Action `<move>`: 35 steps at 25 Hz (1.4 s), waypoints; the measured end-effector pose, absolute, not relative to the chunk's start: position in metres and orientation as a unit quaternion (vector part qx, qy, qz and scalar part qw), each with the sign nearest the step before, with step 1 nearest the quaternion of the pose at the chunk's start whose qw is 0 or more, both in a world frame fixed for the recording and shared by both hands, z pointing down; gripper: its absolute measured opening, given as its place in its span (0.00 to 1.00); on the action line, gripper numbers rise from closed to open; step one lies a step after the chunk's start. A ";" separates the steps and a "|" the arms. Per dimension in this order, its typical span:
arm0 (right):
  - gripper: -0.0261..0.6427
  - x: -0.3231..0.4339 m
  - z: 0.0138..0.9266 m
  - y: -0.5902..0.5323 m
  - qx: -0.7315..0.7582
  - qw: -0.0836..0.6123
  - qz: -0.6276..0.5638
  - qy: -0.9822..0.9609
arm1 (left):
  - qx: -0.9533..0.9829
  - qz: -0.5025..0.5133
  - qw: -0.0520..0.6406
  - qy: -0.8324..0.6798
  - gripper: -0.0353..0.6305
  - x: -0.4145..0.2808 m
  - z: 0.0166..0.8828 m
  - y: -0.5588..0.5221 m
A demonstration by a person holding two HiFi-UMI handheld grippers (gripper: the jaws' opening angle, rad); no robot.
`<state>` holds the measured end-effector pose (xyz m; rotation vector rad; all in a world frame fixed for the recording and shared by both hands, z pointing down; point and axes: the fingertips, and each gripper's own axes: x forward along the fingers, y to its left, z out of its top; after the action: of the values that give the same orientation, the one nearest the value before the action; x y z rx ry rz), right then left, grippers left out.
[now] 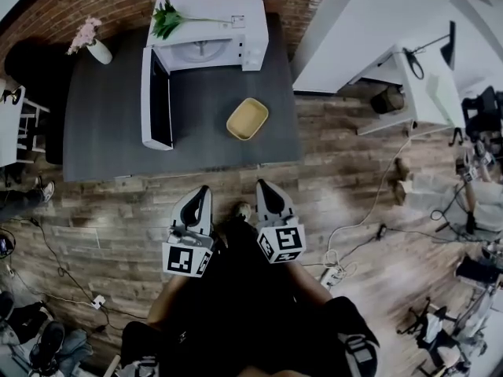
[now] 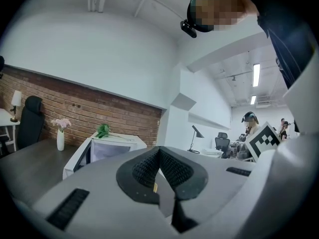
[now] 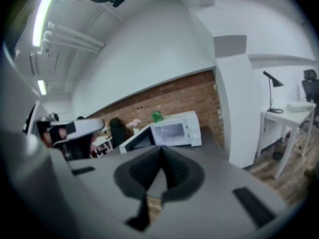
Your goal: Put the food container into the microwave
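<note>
In the head view a shallow yellow food container point(image 1: 247, 118) lies on the dark grey table point(image 1: 110, 132), right of centre. Behind it stands the white microwave point(image 1: 208, 30), its door point(image 1: 157, 100) swung wide open to the left. My left gripper point(image 1: 203, 190) and right gripper point(image 1: 262, 185) are side by side over the wooden floor, short of the table's near edge and apart from the container. Both point toward the table with the jaws together and nothing between them. The left gripper point(image 2: 159, 150) looks at the microwave point(image 2: 107, 151). The right gripper point(image 3: 160, 149) sees the microwave point(image 3: 174, 128) too.
A green plant point(image 1: 167, 18) lies on top of the microwave, and a white vase with pink flowers point(image 1: 94, 42) stands at the table's far left. A white desk with a lamp point(image 1: 409, 85) is at the right. Cables and a power strip point(image 1: 334, 273) lie on the floor.
</note>
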<state>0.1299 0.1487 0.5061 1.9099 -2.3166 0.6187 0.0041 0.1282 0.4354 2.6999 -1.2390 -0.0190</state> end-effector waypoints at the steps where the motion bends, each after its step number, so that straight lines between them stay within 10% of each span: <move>1: 0.08 0.131 0.506 0.143 0.623 0.037 0.204 -0.754 | 0.905 -0.005 0.085 -0.417 0.11 0.006 0.435 0.123; 35: 0.18 0.163 0.665 -0.004 0.744 0.074 0.332 -0.575 | 0.948 0.002 0.111 -0.298 0.11 0.024 0.454 -0.055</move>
<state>0.1627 -0.0036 0.6651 2.2352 -1.7259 0.9960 0.0240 -0.0550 0.4539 2.7850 -0.8745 0.0054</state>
